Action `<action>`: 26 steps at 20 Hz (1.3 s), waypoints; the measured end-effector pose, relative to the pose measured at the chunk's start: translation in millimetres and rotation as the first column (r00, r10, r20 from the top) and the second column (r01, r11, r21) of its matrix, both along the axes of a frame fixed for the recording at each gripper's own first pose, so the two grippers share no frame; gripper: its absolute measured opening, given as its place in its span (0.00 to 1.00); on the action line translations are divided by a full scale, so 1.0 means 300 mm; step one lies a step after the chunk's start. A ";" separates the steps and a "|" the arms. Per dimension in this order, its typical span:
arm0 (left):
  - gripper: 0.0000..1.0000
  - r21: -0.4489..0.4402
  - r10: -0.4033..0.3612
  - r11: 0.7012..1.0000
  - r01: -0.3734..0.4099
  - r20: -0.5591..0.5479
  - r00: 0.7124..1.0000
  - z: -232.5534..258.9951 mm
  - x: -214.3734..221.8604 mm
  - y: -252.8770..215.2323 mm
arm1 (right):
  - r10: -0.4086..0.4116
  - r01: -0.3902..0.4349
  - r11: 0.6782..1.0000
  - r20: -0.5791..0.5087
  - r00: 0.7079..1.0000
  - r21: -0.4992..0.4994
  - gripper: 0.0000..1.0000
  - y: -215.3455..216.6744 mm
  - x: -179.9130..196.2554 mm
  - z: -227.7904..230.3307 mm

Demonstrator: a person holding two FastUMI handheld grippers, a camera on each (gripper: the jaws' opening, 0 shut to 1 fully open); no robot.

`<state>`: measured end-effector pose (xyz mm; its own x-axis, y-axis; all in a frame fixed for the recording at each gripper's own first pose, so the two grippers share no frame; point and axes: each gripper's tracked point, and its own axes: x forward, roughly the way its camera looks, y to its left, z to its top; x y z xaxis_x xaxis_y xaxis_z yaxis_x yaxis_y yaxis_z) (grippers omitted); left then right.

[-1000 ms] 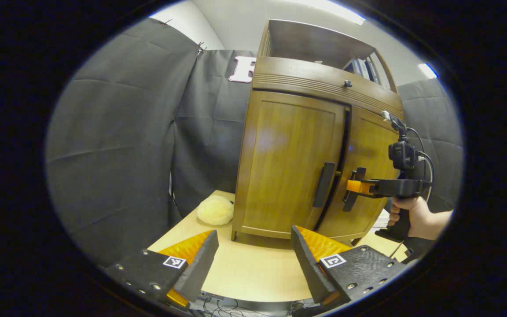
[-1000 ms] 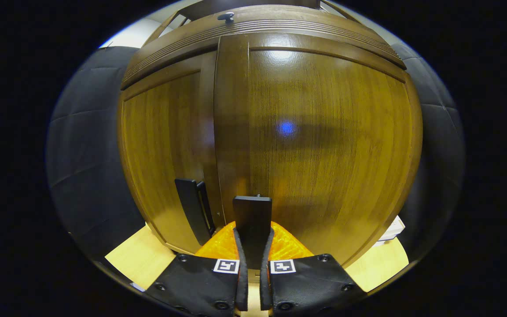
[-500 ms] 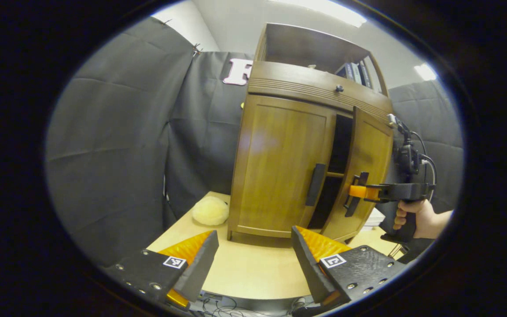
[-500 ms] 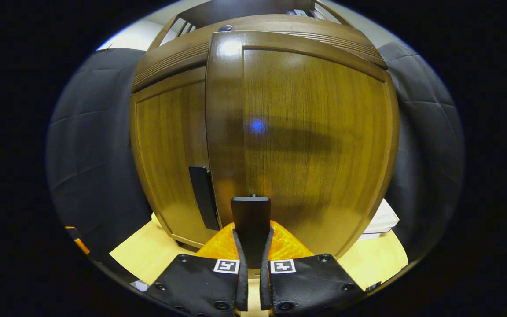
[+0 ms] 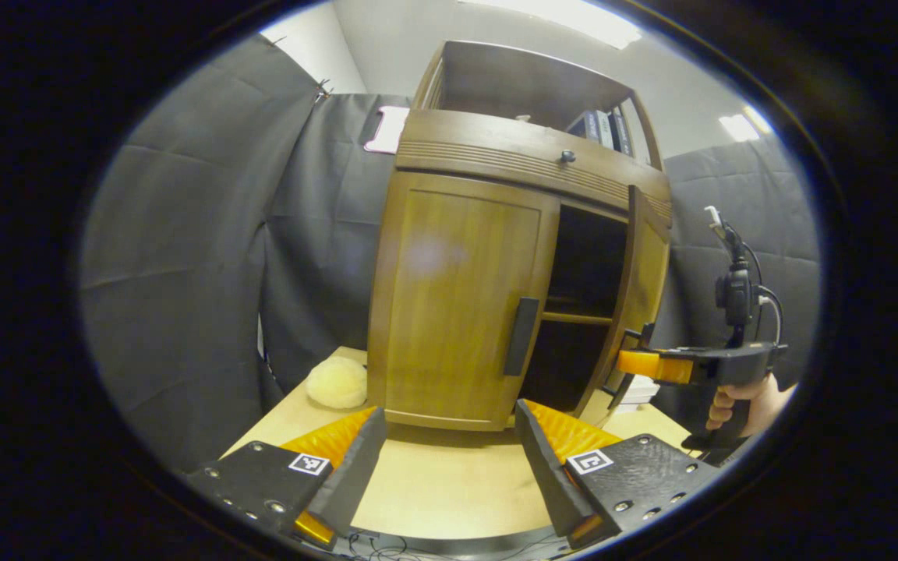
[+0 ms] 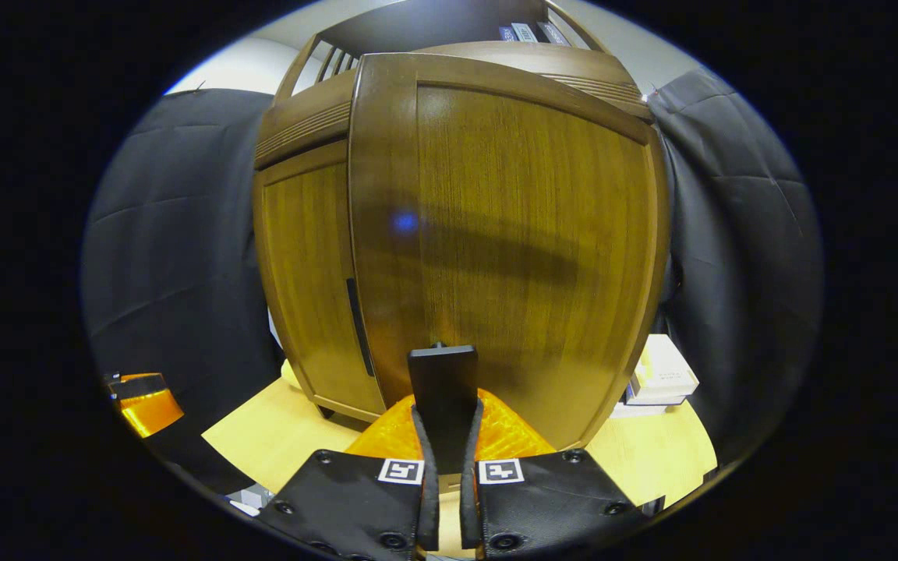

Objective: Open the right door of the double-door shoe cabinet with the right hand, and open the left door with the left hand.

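A brown wooden shoe cabinet [image 5: 488, 156] stands on a light wooden table [image 5: 433, 483]. Its left door [image 5: 457, 296] is closed, with a dark vertical handle [image 5: 521, 335]. The right door [image 5: 644, 288] [image 6: 511, 249] stands swung well out, showing a dark inside with a shelf [image 5: 578, 318]. My right gripper [image 6: 446, 436] [image 5: 636, 362] is shut on the right door's dark handle [image 6: 443, 389], held by a hand [image 5: 741, 401]. My left gripper [image 5: 449, 452] hangs open in front of the cabinet, well short of the left handle, with nothing between its fingers.
A pale fluffy ball [image 5: 336, 383] lies on the table left of the cabinet. Stacked white boxes [image 6: 663, 370] sit to the cabinet's right. Books [image 5: 601, 125] stand on the open top shelf. Black cloth walls close in behind and on both sides.
The right door has swung from nearly closed to wide open, pulled by my right gripper. My left gripper has drifted a little, still open.
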<state>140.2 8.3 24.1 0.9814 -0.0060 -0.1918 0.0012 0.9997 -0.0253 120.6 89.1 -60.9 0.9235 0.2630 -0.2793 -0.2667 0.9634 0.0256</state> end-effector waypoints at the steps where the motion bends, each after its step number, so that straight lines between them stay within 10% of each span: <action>1: 0.94 0.005 0.004 1.000 -0.004 0.000 1.000 0.011 0.012 -0.006 | 0.015 -0.015 1.000 0.000 1.000 -0.001 0.14 -0.002 0.003 -0.006; 26: 0.94 0.069 0.038 0.997 -0.040 0.030 0.999 0.144 0.157 -0.131 | 0.181 -0.185 0.981 0.062 0.981 0.052 0.11 -0.351 -0.161 0.006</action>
